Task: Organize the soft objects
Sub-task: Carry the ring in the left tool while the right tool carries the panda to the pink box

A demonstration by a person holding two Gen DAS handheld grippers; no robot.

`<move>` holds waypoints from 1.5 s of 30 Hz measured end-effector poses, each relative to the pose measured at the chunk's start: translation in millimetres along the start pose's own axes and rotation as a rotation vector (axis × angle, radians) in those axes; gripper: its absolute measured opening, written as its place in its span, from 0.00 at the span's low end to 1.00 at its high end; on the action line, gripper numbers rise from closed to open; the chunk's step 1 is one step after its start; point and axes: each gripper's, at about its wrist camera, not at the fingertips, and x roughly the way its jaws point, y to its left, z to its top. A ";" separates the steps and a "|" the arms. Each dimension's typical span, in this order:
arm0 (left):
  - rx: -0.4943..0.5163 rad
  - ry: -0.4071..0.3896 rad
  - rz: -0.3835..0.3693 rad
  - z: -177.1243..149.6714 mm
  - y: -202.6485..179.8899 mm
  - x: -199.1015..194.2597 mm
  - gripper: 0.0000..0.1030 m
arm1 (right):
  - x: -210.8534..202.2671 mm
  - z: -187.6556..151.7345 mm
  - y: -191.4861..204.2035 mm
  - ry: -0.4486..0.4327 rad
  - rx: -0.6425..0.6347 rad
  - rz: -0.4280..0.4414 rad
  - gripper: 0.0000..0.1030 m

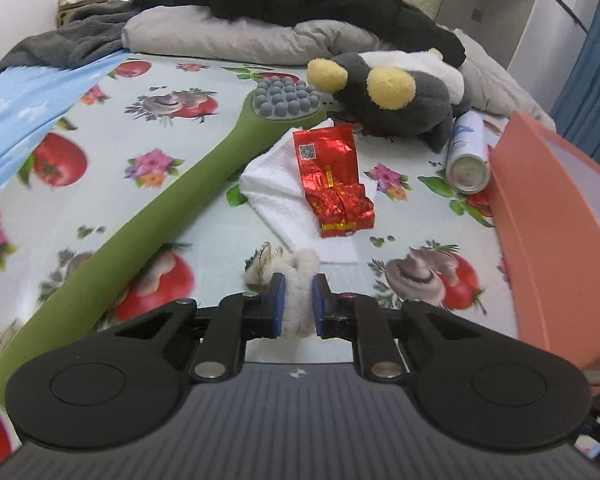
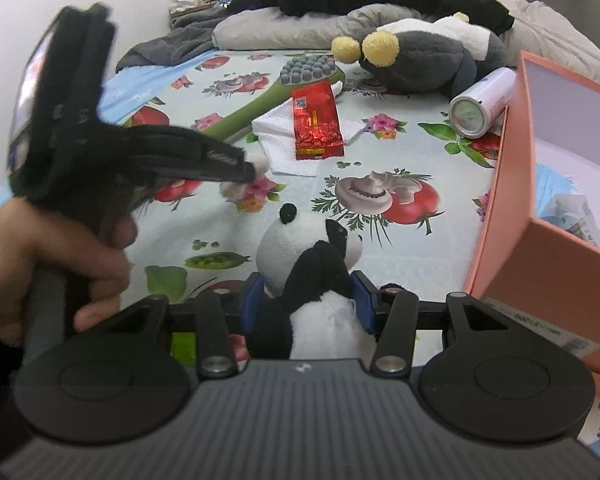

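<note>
a: left tool (image 1: pixel 297 300), low centre of its own view, pinches a fluffy white charm (image 1: pixel 298 280) on the bed (image 1: pixel 204 160).

b: only the right view shows the right tool (image 2: pixel 308 304) clamping a panda plush (image 2: pixel 312 264), pink box (image 2: pixel 512 208) at right.

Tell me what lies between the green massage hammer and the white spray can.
In the left wrist view, between the green massage hammer and the white spray can lies a folded white cloth with a red foil packet on it.

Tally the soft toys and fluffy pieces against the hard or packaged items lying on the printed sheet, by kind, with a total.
Plush toys: 2, the panda and the grey and yellow plush
Fluffy cream piece: 1
White cloth: 1
Green massage stick: 1
Red foil packet: 1
Spray can: 1
Total: 7
</note>
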 end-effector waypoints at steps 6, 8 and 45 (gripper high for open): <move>-0.056 -0.022 -0.008 -17.3 7.9 -46.6 0.16 | -20.9 -4.2 3.4 -0.018 0.021 -0.007 0.49; -0.069 -0.028 -0.016 -23.6 10.5 -60.4 0.16 | -29.3 -3.9 5.0 -0.030 0.023 -0.006 0.49; 0.078 -0.313 -0.321 21.7 -105.8 -283.4 0.16 | -221.5 39.4 -38.7 -0.386 0.121 -0.144 0.49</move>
